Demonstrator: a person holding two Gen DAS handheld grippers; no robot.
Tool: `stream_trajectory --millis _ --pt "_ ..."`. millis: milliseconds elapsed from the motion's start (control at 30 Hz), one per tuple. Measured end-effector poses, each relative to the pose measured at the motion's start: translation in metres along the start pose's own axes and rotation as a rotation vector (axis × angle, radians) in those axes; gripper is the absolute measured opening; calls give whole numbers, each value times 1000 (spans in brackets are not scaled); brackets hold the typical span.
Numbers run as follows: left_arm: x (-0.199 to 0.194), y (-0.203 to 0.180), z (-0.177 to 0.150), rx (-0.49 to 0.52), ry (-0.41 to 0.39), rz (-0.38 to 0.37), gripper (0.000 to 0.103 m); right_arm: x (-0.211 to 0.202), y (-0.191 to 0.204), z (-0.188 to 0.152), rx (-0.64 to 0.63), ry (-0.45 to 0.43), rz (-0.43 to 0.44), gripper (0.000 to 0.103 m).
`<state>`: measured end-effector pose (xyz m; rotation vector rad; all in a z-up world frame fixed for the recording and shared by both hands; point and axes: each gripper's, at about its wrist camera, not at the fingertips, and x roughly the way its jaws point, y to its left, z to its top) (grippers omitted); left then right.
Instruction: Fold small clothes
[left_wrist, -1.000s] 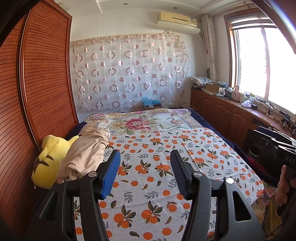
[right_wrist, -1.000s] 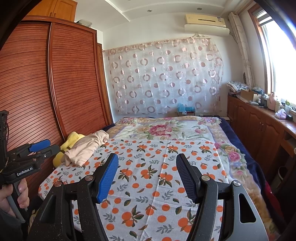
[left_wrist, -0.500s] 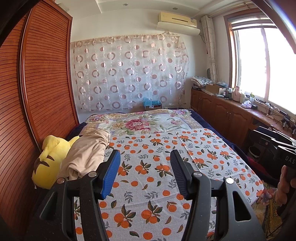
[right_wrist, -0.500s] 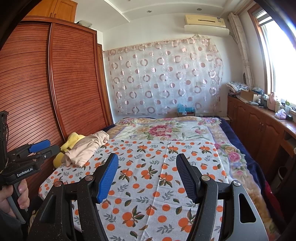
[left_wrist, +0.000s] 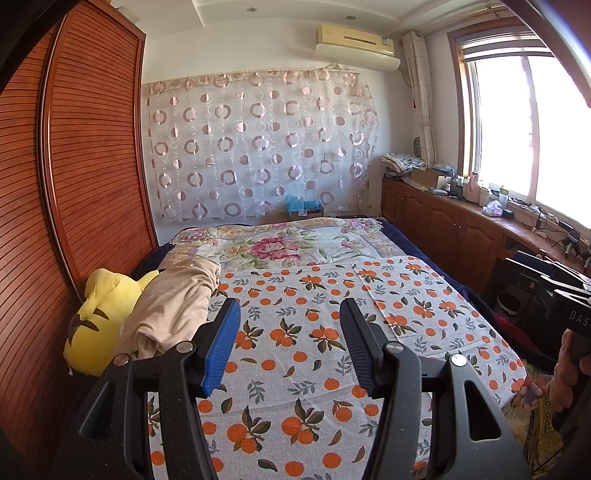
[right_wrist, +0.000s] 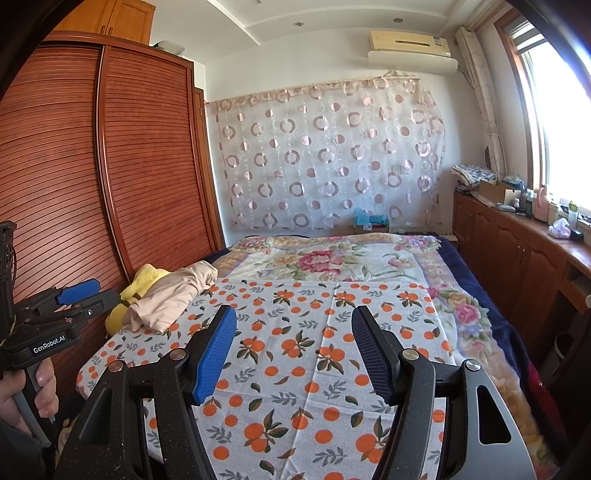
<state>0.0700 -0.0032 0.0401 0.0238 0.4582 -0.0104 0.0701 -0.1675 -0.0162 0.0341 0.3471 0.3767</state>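
A beige garment lies crumpled on the bed's left edge, draped partly over a yellow plush toy; it also shows in the right wrist view. My left gripper is open and empty, held above the orange-print sheet, to the right of the garment. My right gripper is open and empty above the sheet, well to the right of the garment. The left gripper also shows at the left edge of the right wrist view.
A wooden slatted wardrobe runs along the bed's left side. Low wooden cabinets with clutter stand under the window on the right. A floral blanket covers the far half of the bed. A curtain hangs behind.
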Motion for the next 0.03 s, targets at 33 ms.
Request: stream_trajectory --millis 33 --pt "0 0 0 0 0 0 57 0 0 0 -1 0 -1 67"
